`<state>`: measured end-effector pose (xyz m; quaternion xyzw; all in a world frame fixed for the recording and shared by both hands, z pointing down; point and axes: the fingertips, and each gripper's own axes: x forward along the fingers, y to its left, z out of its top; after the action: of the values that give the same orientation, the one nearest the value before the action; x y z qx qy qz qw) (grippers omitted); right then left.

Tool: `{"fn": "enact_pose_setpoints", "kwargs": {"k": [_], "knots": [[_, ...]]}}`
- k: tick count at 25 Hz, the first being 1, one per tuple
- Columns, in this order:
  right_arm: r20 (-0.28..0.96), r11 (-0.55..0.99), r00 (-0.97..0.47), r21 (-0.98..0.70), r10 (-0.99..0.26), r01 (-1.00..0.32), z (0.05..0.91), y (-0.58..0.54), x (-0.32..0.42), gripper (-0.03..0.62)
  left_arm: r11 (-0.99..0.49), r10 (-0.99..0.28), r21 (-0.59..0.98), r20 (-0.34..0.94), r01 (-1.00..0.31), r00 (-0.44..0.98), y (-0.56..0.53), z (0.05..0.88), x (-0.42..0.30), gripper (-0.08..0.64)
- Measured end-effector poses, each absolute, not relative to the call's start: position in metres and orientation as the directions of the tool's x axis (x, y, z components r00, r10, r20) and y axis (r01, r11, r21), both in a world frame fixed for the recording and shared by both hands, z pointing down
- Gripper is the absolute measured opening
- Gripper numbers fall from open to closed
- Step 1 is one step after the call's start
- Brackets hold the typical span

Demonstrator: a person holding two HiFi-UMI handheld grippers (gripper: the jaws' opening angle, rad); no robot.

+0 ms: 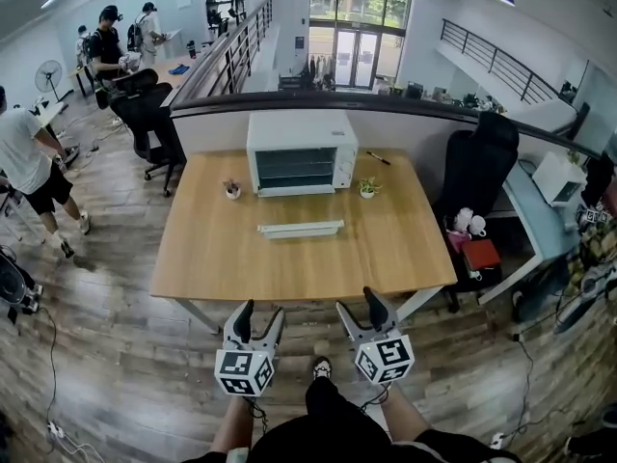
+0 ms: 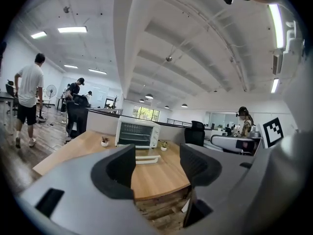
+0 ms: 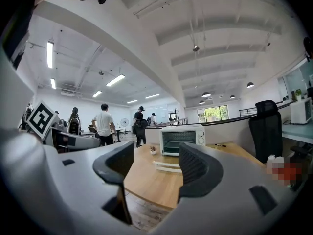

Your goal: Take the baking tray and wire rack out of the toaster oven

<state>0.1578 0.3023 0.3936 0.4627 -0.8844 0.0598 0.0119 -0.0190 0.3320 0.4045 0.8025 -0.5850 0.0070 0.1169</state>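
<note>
- Head view: both grippers are hanging over the wood floor (image 1: 116, 355) just off the near edge of the table (image 1: 222, 258), touching nothing
- The left gripper (image 1: 260, 316) is standing wide with nothing between its jaws; the right gripper (image 1: 359, 311) is standing just as wide and is also holding nothing
- The oven (image 1: 301, 152) is sitting at the middle of the table's far edge, well apart from both grippers, with its glass door facing them
- Level lines are showing behind that glass, but the tray and the rack are too small to tell apart
- A long white piece (image 1: 300, 228) is lying flat on the table in front of the oven, apart from it; what it is I cannot tell
- A small plant pot (image 1: 231, 189) is sitting left of the oven and a second pot (image 1: 367, 188) right of it; a pen (image 1: 378, 158) is lying at the oven's right
- A black chair (image 1: 482, 167) is standing at the table's right side, and a person (image 1: 24, 167) is walking on the floor at far left
- Left gripper view: the jaws are gaping wide, framing bare tabletop, with the oven and the white piece far beyond them
- Right gripper view: the jaws are likewise spread wide, framing the table's near edge, with the oven, the white piece and the left pot well beyond
</note>
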Motion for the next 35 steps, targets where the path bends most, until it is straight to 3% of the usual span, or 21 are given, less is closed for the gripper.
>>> {"fn": "enact_pose_setpoints", "kwargs": {"k": [13,35], "knots": [[0.099,0.602,-0.616,-0.139,-0.782,-0.786,0.400,0.125,0.173,0.282,-0.251,-0.937,0.270,0.175,-0.929,0.304,0.153,0.410,0.008,0.265],[0.163,0.594,-0.637,-0.249,-0.753,-0.765,0.450,-0.024,0.160,0.282,-0.195,-0.925,0.373,0.237,-0.907,0.297,0.005,0.463,-0.005,0.265]]}}
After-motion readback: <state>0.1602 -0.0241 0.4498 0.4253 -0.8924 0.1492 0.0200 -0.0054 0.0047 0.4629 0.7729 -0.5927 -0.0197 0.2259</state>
